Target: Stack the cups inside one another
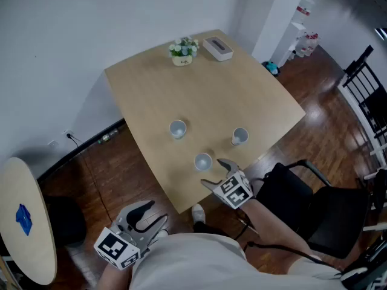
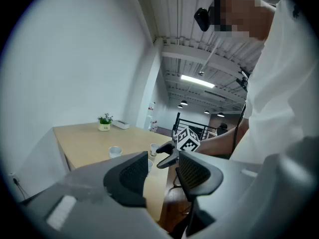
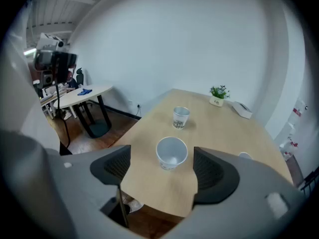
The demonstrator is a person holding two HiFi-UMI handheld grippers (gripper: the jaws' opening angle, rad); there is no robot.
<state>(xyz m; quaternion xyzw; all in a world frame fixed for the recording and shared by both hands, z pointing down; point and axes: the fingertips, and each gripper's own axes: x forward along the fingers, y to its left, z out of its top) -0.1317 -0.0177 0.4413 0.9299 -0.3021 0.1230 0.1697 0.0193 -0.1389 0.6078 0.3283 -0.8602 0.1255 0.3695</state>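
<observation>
Three white paper cups stand upright and apart on the light wooden table [image 1: 157, 89]: one on the left [image 1: 177, 128], one on the right [image 1: 239, 136], one nearest the front edge [image 1: 202, 161]. My right gripper [image 1: 213, 173] is open just in front of the nearest cup [image 3: 171, 152], which sits beyond its spread jaws, untouched. The farther cup [image 3: 181, 117] stands behind it. My left gripper [image 1: 154, 214] hangs open and empty off the table's front corner, over the floor. Its own view shows a cup [image 2: 115, 152] and the right gripper [image 2: 174, 151].
A small potted plant [image 1: 182, 51] and a white tissue box [image 1: 217, 48] sit at the table's far edge. A black chair [image 1: 302, 204] stands at the right, close to my right arm. A round side table [image 1: 24, 222] is at the lower left.
</observation>
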